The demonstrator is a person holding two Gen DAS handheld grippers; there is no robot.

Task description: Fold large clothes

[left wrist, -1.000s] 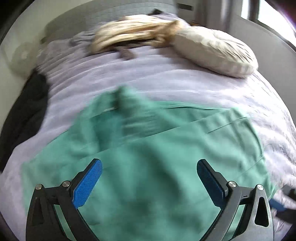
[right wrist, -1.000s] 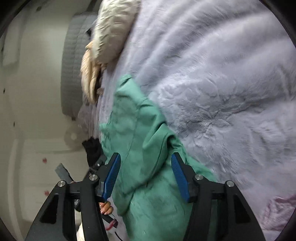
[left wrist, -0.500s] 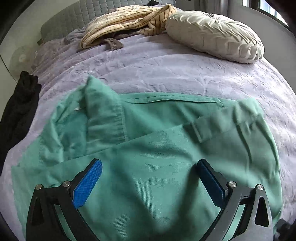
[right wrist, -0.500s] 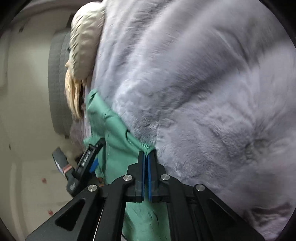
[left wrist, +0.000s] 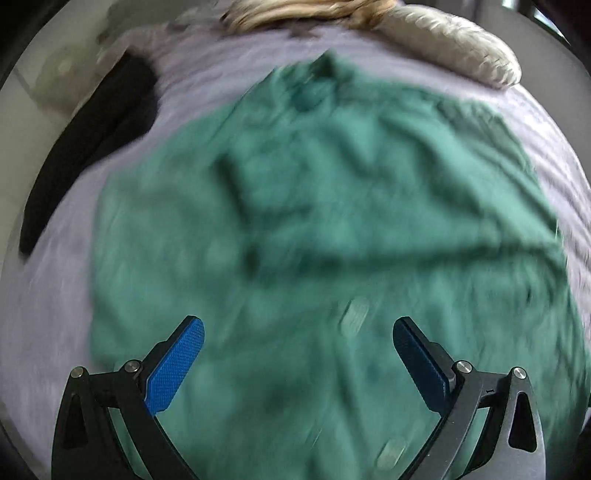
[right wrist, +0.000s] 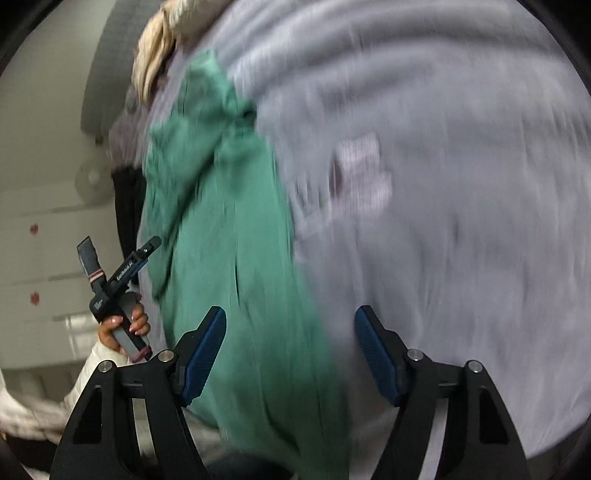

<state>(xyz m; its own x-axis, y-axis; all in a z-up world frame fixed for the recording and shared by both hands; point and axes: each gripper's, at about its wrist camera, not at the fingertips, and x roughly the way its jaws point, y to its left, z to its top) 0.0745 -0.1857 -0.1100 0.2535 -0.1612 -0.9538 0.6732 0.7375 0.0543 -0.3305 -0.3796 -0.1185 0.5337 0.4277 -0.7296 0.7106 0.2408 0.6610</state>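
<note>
A large green shirt lies spread on the lilac bedspread, collar toward the far end. Both now views are blurred by motion. My left gripper is open and empty, hovering over the near part of the shirt. In the right wrist view the shirt runs along the left side of the bed. My right gripper is open and empty, above the shirt's right edge and the bedspread. The left gripper, held in a hand, shows at the far left.
A cream round pillow and a beige striped garment lie at the head of the bed. A black garment hangs over the left edge. A small pale patch lies on the bedspread right of the shirt.
My right gripper was shut at the shirt's edge half a second ago and is now open. The left gripper has moved over the shirt, which now lies flatter and more spread.
</note>
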